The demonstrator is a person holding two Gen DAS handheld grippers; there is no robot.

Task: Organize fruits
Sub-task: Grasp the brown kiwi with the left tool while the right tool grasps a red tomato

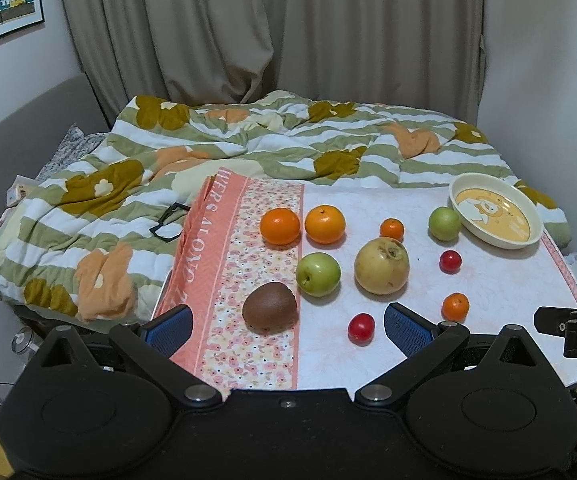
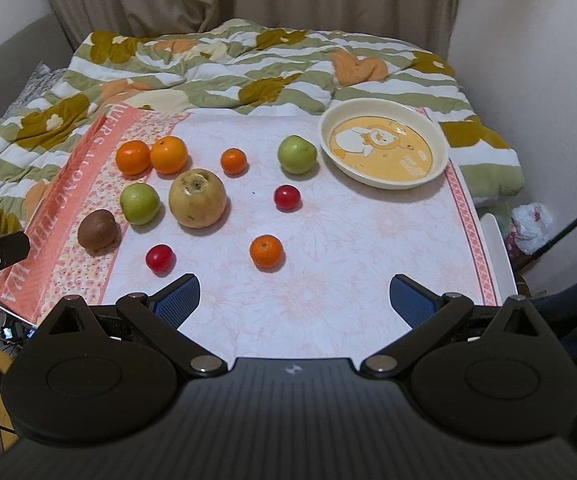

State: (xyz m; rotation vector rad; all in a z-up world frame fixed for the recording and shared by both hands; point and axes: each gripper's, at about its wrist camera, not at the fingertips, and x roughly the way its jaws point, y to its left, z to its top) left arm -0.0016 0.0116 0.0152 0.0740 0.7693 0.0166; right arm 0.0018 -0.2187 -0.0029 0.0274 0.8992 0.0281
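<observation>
Nearest my wide-apart, empty jaws on the bench sit a small red round cherry tomato point(image 2: 160, 257) and a small orange mandarin point(image 2: 266, 251); both could roll off the pink floral cloth point(image 2: 328, 248) if I nudge them. Farther back, the large yellow-brown pear-like fruit point(image 2: 197, 199) touches nothing. The cream shallow bowl with a cartoon print point(image 2: 384, 178) sits at the far right corner; a hard drop might tip it.

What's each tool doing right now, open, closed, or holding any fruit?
Left tool: open, holding nothing; the kiwi lies on the table between its fingers, untouched.
Right tool: open, holding nothing, above bare tablecloth.
</observation>
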